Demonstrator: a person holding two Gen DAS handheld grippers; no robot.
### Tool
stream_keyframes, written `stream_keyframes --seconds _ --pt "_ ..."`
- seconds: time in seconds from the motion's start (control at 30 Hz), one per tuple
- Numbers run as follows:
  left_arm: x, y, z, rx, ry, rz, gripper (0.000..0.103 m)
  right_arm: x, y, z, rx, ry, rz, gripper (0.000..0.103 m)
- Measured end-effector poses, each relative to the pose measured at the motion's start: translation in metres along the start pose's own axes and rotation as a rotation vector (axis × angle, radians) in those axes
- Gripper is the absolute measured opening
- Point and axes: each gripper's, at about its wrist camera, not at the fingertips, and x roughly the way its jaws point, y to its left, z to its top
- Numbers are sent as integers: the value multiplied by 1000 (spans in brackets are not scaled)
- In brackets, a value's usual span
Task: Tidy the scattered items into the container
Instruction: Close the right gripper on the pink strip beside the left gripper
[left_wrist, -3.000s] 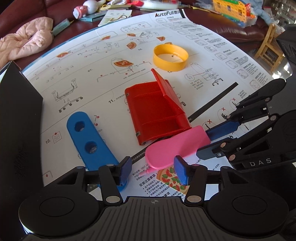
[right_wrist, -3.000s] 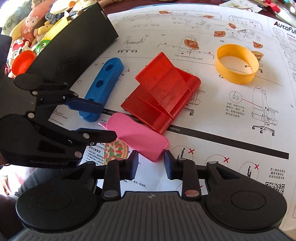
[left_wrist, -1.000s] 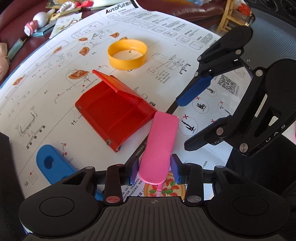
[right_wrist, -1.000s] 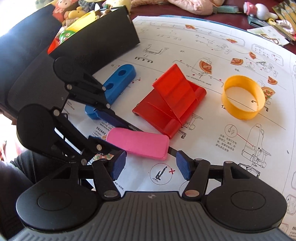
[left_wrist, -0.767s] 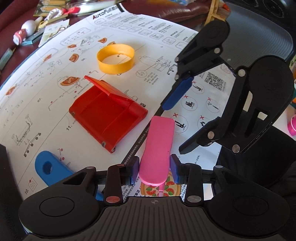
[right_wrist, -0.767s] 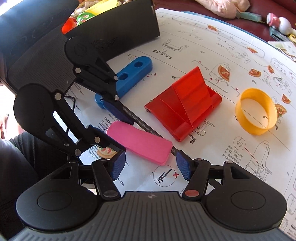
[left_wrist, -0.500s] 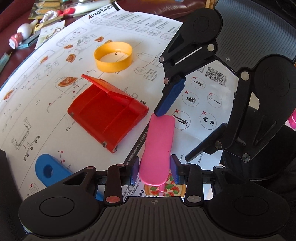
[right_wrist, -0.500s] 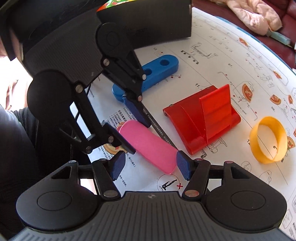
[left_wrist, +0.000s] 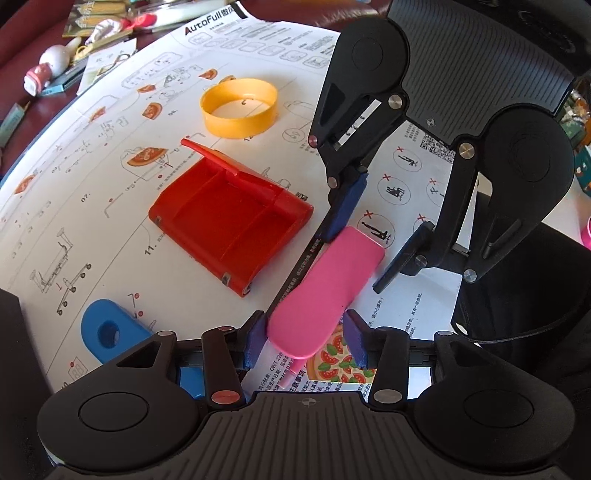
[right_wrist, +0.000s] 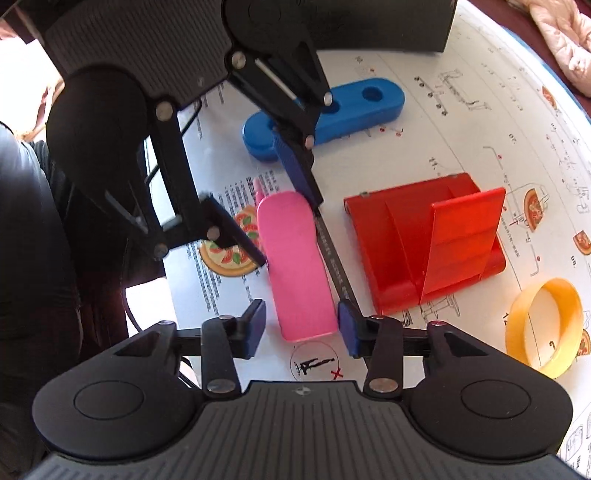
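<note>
Pointing steeply down, left tongs (left_wrist: 306, 341) are opening and right tongs (right_wrist: 302, 328) closing around pink piece (left_wrist: 325, 291), neither gripping.

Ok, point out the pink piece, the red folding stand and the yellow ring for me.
pink piece (left_wrist: 325, 291): left wrist view, middle of its flat top.
red folding stand (left_wrist: 229, 225): left wrist view, centre of its base tray.
yellow ring (left_wrist: 236, 127): left wrist view, near outer wall.

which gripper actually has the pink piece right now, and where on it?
Neither grips it. The pink piece lies between both: left gripper opening around its rounded end, right gripper closing on the squared end, pads not yet pressing.
</note>
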Motion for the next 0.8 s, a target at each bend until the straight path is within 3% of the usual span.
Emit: stream_keyframes --seconds 0.3,0.37,0.4,0.63,0.73,0.8 --pt "0 -14 5 109 2 23 60 2 1 -6 19 -27 -9 50" --pt "3 -16 5 131 12 38 44 -1 3 -10 16 -35 -7 49" --pt "3 -18 4 142 4 47 42 -2 2 -10 18 -39 -8 49" --pt "2 -14 3 109 -5 56 43 -4 5 -15 -6 -15 -65 50" --pt "4 -15 4 114 -5 51 54 -4 11 -13 -29 -13 -88 50" --pt "4 -15 4 116 -6 51 56 -3 12 -10 -31 -6 -94 50"
